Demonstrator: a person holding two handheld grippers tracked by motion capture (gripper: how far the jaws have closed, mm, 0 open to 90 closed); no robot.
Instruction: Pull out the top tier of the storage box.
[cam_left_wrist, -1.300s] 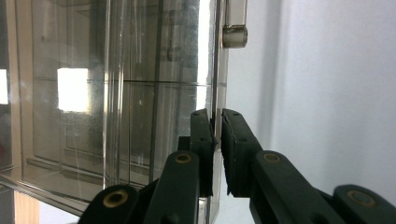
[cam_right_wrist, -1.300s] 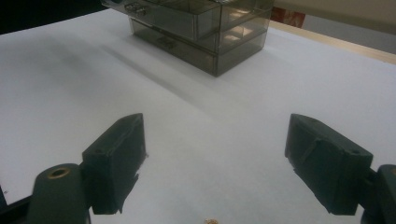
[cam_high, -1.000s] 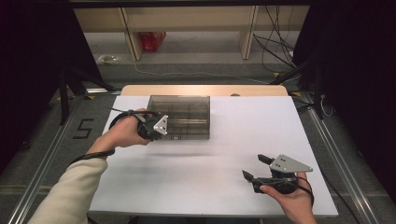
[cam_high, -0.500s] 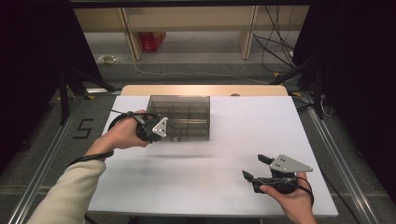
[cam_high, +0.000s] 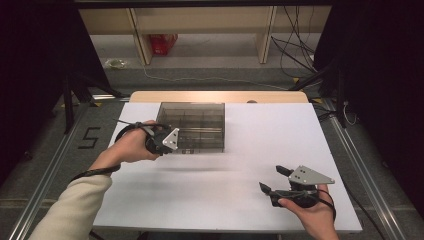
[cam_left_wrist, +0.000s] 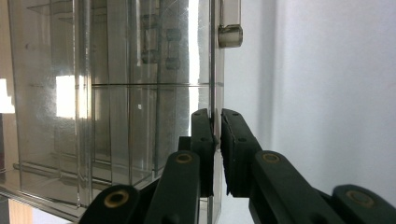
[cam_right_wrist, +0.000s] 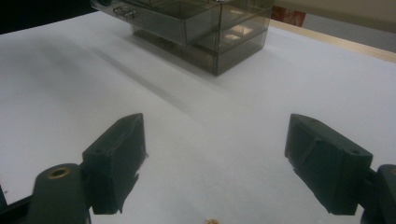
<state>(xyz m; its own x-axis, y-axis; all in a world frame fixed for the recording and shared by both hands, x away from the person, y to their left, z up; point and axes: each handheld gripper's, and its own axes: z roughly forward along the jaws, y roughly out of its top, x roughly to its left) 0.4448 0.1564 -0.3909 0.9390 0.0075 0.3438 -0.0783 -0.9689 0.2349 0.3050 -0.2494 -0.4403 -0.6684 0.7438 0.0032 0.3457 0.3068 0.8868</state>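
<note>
In the high view, a clear compartment box (cam_high: 192, 126) is seen standing on the white table (cam_high: 240, 200), toward its far left part. The left gripper (cam_high: 172, 142) is held at the box's near left corner, while the right gripper (cam_high: 274, 180) rests well apart, near the table's front right edge, with its jaws spread and nothing between them.

In the left gripper view, the jaws are pinched nearly together on a thin clear panel edge (cam_left_wrist: 216, 93) of the box, below a small hinge or latch piece (cam_left_wrist: 230, 35). The hold is narrow; if the panel is pulled at an angle, a slip off the smooth plastic is judged likely, or the light box may be dragged or tipped, since nothing braces it.

In the right gripper view, the open jaws are seen over bare table, the box (cam_right_wrist: 205, 28) lying far ahead. From there, no steadying can be given in time.
</note>
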